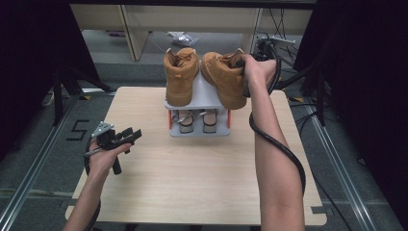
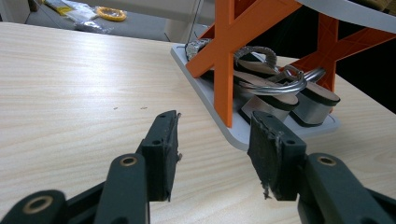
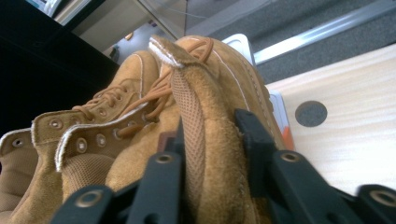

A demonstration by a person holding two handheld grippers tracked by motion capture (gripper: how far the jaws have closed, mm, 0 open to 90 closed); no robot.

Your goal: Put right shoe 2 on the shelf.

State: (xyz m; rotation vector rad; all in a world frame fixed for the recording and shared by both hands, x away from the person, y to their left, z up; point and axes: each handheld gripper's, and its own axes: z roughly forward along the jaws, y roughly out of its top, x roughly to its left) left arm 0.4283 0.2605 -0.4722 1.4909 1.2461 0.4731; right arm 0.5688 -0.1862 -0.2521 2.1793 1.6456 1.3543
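Your forearms enter from the near edge of the desk. Your left gripper rests low over the desk's left side with its jaws released and nothing between them; in the left gripper view they point at the lower tier of the shoe rack, where a pair of sandals lies.

Your right gripper reaches to the rack's top tier. Its jaws straddle the heel collar of the right boot, one inside the boot and one outside; you cannot tell whether the pads press on the suede or stand just clear of it.

Progress: both boots stand on the top tier, the left boot upright and just beside the right one, which is tilted and turned outward. Judge the work nearly complete; the right boot is left to be squared.

Clearance: the right boot's toe overhangs the tier's front right edge. Open desk lies in front of the rack and to both sides.
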